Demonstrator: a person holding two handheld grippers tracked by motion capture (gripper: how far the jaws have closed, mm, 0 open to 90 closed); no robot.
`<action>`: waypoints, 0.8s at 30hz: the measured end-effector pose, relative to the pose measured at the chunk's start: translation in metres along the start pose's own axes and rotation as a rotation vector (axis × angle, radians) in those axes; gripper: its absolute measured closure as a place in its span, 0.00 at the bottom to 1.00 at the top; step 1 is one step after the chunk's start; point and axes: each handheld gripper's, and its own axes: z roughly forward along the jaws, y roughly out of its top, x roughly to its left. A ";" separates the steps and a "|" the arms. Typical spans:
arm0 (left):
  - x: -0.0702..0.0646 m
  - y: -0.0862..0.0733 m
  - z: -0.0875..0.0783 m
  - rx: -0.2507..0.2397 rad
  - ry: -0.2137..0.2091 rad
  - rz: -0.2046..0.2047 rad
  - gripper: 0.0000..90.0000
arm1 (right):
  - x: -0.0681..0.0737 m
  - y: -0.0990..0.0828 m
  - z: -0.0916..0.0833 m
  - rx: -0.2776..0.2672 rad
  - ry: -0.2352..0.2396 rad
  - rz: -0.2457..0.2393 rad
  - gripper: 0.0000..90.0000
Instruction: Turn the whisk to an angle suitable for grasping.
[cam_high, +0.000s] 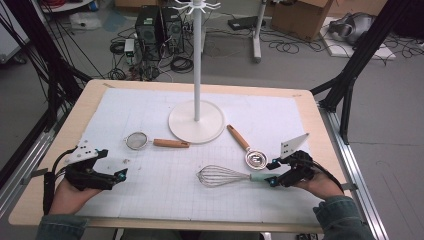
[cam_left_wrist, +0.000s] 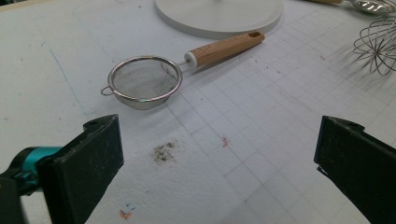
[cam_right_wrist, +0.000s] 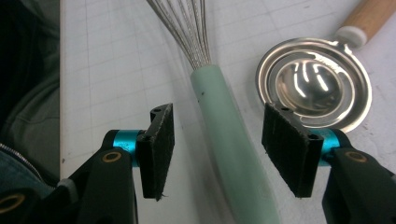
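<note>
Two grippers: at lower left your left gripper (cam_high: 121, 175) held its jaws spread over bare mat; at lower right your right gripper (cam_high: 270, 173) straddled, unpinched, the whisk (cam_high: 227, 176), silver wires, mint-green handle.

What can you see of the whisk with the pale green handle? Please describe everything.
The whisk lies flat on the white gridded mat, in front of the white stand base. It has a balloon of thin metal wires at the left end in the high view and a smooth, pale green handle, plastic by its look, pointing right. The handle lies between the open jaws of the right gripper; the pads do not press on it yet. A round metal spoon lies close beside it, apparently not touching.
</note>
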 end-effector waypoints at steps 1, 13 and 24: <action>0.000 0.000 0.000 0.001 0.001 0.004 0.02 | 0.000 0.000 0.001 0.008 0.004 -0.002 0.49; 0.001 0.000 -0.001 -0.007 -0.002 -0.002 0.02 | -0.004 0.004 0.018 0.079 0.031 -0.047 0.55; 0.001 0.000 0.000 -0.008 -0.005 -0.005 0.02 | -0.009 0.002 0.028 0.136 0.035 -0.104 0.63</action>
